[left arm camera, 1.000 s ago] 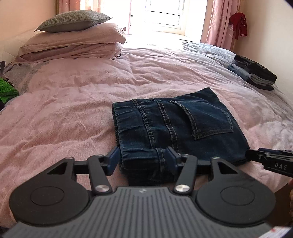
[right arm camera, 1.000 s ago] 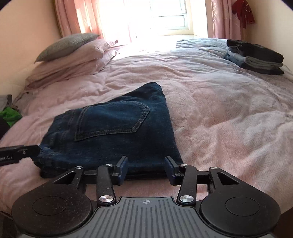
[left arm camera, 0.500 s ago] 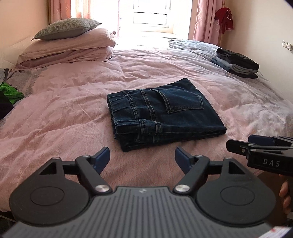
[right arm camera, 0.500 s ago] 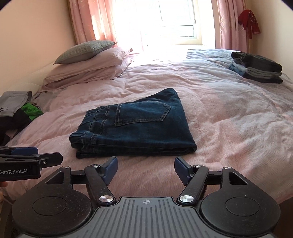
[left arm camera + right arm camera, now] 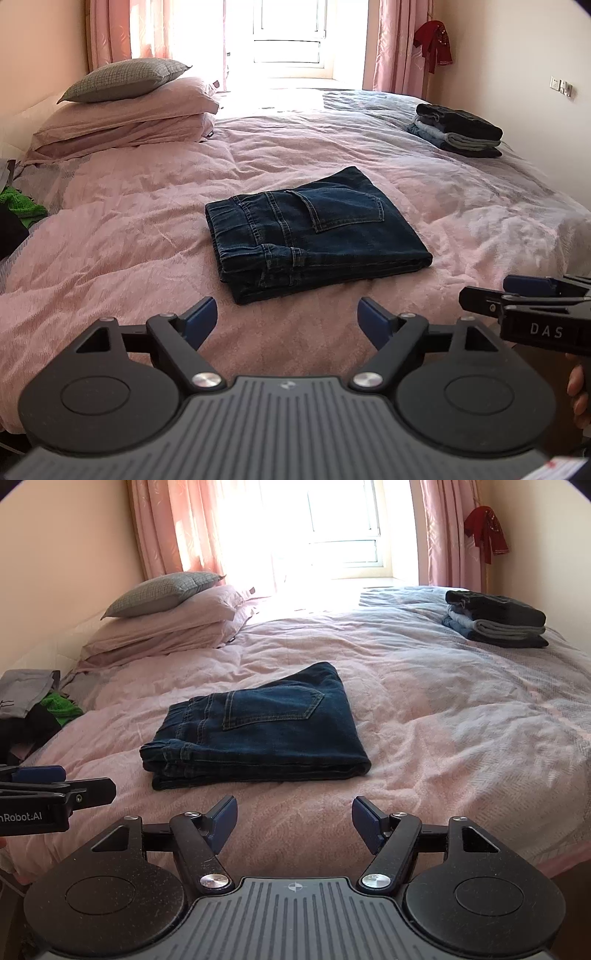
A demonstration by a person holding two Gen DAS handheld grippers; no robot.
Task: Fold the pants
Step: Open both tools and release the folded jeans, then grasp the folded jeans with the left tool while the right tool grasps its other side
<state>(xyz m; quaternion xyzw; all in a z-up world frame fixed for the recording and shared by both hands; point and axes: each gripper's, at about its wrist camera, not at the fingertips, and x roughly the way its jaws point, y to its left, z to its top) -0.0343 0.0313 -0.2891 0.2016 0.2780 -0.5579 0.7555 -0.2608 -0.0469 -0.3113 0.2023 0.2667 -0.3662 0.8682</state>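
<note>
Dark blue jeans lie folded into a compact rectangle on the pink bed cover, back pocket facing up. My left gripper hovers open over the near edge of the bed, short of the jeans, nothing between its blue pads. My right gripper is likewise open and empty, pulled back from the jeans' near fold. Each gripper shows at the other view's edge: the right one, the left one.
A stack of folded clothes sits at the bed's far right. Pillows are piled at the far left. Loose green and dark garments lie off the left edge. A window is behind the bed.
Both grippers let go of the jeans' near edge, opened wide and drew back from the bed. The folded jeans stayed where they lay.
</note>
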